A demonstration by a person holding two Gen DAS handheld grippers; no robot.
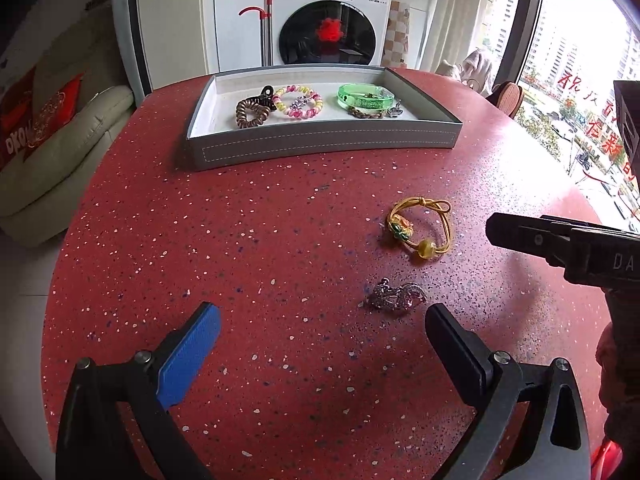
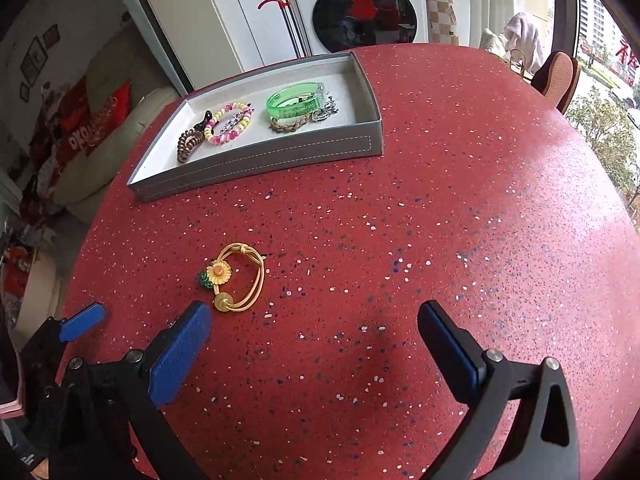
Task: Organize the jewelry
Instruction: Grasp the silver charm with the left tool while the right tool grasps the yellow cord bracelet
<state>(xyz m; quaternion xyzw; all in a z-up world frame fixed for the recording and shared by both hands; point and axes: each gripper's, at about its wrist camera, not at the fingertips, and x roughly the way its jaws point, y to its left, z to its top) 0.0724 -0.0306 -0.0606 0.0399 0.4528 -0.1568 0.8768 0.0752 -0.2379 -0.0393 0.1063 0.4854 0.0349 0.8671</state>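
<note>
A round red speckled table [image 1: 280, 248] stands in front of a washing machine [image 1: 328, 20], with a sofa to one side and a window to the other. Toward the table's far edge sits the grey tray [image 1: 320, 146], the collecting place. It already holds a brown coil tie [image 1: 250, 114], a pink-and-yellow coil tie [image 1: 298, 102], a green bangle [image 1: 362, 96] and a braided chain [image 1: 364, 113].

Two pieces lie on the table on the near side of the tray: a yellow sunflower hair tie [image 1: 420, 226] and, nearer than that, a silvery purple brooch [image 1: 396, 296].

The left gripper [image 1: 322, 332] hovers low, its jaws spread wide and empty, just short of the brooch, likely lining up to grasp it. The right gripper [image 2: 314, 330] is likewise spread and empty, beside the hair tie, probably its target.
</note>
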